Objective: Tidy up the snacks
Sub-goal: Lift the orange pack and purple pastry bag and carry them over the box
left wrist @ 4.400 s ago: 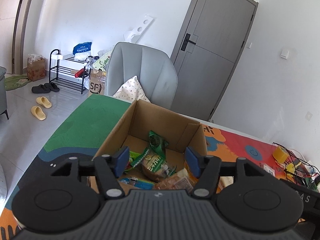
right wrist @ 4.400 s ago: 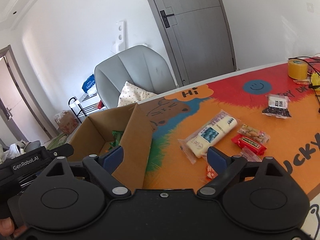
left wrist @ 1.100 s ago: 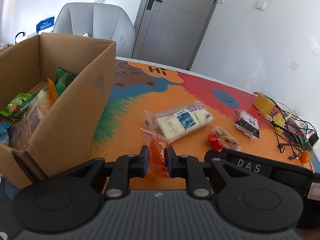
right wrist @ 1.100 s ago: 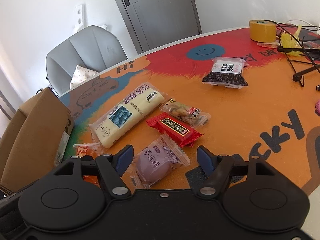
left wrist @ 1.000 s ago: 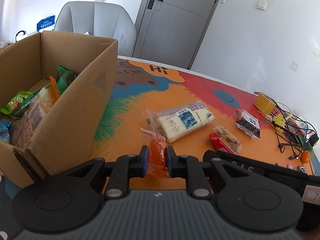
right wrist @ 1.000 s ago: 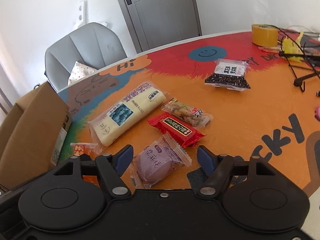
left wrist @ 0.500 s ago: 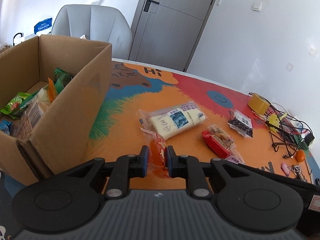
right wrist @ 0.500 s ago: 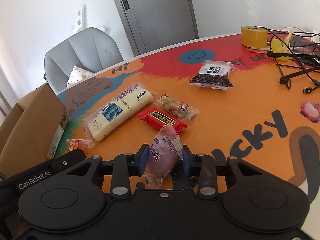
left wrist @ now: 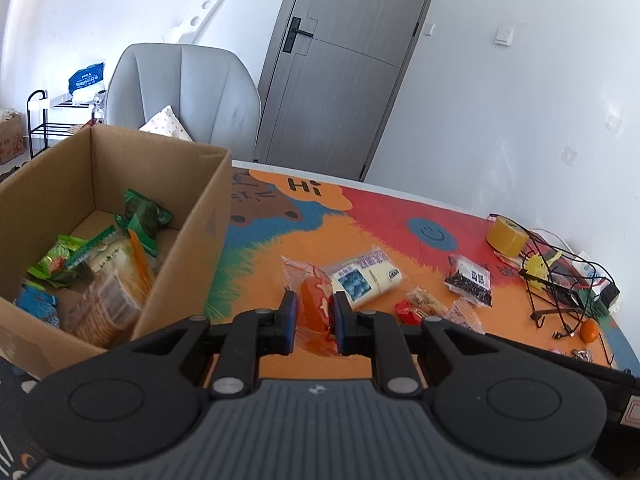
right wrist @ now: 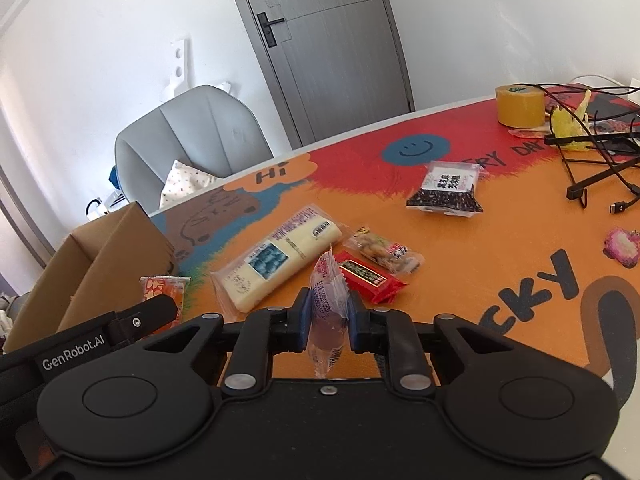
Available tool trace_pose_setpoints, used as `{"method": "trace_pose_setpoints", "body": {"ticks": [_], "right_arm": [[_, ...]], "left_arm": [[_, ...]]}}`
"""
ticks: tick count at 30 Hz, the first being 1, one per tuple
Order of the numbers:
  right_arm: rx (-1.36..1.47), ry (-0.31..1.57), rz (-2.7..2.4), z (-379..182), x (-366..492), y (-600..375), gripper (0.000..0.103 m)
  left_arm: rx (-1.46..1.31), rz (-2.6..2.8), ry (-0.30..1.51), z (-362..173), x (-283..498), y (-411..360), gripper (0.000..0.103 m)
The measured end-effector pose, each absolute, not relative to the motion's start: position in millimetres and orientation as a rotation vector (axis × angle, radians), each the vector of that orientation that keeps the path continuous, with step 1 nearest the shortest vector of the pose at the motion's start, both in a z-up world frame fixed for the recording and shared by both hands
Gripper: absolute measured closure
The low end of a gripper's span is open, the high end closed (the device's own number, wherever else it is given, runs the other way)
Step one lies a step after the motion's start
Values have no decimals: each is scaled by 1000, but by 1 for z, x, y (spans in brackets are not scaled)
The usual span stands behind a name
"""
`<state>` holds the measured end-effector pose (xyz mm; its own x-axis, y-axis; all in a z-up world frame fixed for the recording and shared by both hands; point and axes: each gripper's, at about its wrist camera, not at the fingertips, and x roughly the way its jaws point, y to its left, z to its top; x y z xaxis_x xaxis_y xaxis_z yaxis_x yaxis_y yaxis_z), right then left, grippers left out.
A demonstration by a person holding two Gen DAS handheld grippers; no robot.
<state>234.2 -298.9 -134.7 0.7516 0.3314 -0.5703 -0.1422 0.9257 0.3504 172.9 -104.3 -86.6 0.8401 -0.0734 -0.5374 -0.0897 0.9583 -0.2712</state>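
My left gripper point(left wrist: 313, 322) is shut on an orange snack packet point(left wrist: 315, 307), held above the table just right of the open cardboard box point(left wrist: 182, 240), which holds several snacks. The packet also shows in the right wrist view point(right wrist: 166, 289). My right gripper point(right wrist: 328, 320) is shut on a purple snack packet point(right wrist: 328, 312), lifted off the table. On the colourful mat lie a long white packet point(right wrist: 280, 256), a red bar point(right wrist: 368, 278), a nut packet point(right wrist: 386, 256) and a black-seed packet point(right wrist: 446, 190).
A yellow tape roll point(right wrist: 519, 106), black cables and a wire stand point(right wrist: 592, 148) crowd the far right. A pink trinket point(right wrist: 622, 246) lies at the right edge. A grey chair point(left wrist: 182, 92) stands behind the table, near a grey door point(left wrist: 340, 68).
Both grippers have risen with their packets. The right gripper closed on the purple packet and lifted it from the mat. The left view has swung towards the box.
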Motion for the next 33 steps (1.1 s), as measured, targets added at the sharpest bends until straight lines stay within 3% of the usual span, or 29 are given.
{"method": "trace_pose_setpoints", "body": {"ticks": [33], "right_arm": [[284,494,434,-54,235,-224,84]], "left_arm": [[-304,125,418,-17,159,-15,85]]}}
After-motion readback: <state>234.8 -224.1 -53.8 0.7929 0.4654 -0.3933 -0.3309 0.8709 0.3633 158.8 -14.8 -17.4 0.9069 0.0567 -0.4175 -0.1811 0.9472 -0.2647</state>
